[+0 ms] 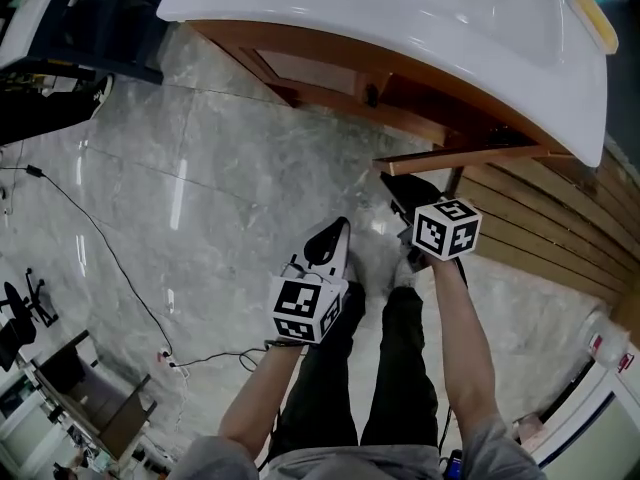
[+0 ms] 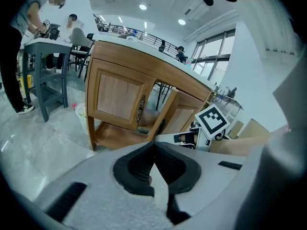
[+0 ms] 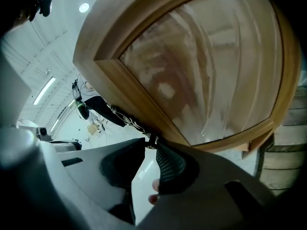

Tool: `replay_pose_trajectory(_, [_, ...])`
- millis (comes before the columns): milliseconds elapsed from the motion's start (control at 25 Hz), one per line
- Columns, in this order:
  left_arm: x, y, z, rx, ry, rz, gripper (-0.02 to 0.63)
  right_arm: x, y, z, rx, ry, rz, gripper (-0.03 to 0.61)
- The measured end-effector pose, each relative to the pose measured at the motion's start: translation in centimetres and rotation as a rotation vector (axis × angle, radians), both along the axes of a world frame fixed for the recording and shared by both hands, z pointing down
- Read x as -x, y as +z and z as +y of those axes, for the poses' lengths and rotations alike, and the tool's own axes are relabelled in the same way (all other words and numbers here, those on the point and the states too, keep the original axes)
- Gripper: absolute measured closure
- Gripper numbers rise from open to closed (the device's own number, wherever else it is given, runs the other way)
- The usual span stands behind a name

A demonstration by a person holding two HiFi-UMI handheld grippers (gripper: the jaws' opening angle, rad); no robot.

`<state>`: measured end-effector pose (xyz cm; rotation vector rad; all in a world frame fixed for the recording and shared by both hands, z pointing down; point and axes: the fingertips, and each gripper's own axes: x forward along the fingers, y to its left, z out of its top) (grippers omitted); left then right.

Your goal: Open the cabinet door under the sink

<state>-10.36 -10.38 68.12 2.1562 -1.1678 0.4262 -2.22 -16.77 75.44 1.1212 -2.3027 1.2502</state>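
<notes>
- Right gripper [image 3: 149,146] pinches the handle [image 3: 130,124] on the door [image 3: 206,66], which stands part open under the sink's [image 1: 480,28] right end.
- Left gripper [image 2: 154,150]: jaws together, empty.
- Risk: the tip-only hold may slip off if pulled askew.

Both bare forearms reach forward and down. The left forearm [image 1: 262,398] is drawn nearer the body and the right forearm [image 1: 465,333] is stretched farther out. The left gripper [image 1: 330,240] points ahead, its jaws closed tip to tip on nothing and its marker cube [image 1: 305,310] facing up. The right gripper [image 1: 398,186] sits farther forward and to the right, its jaws pinched at the tips on the thin dark door handle [image 3: 152,140] (a fingertip [image 3: 153,198] shows in the gap behind them). The two grippers are apart.
</notes>
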Motion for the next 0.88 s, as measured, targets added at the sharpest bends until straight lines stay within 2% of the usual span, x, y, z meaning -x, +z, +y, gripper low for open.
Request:
replay_pose_trajectory(320, [-0.9, 0.1, 1.0, 0.000, -0.088, -0.011, 0.606, -0.4, 0.1, 2.5, 0.007, -0.109, 0.013, 0.502])
replay_pose_trajectory(880, [-5.0, 0.7, 6.2, 0.020, -0.179, -0.029, 0.606, -3.1, -0.3, 8.7, 0.001, -0.238, -0.001, 0.500])
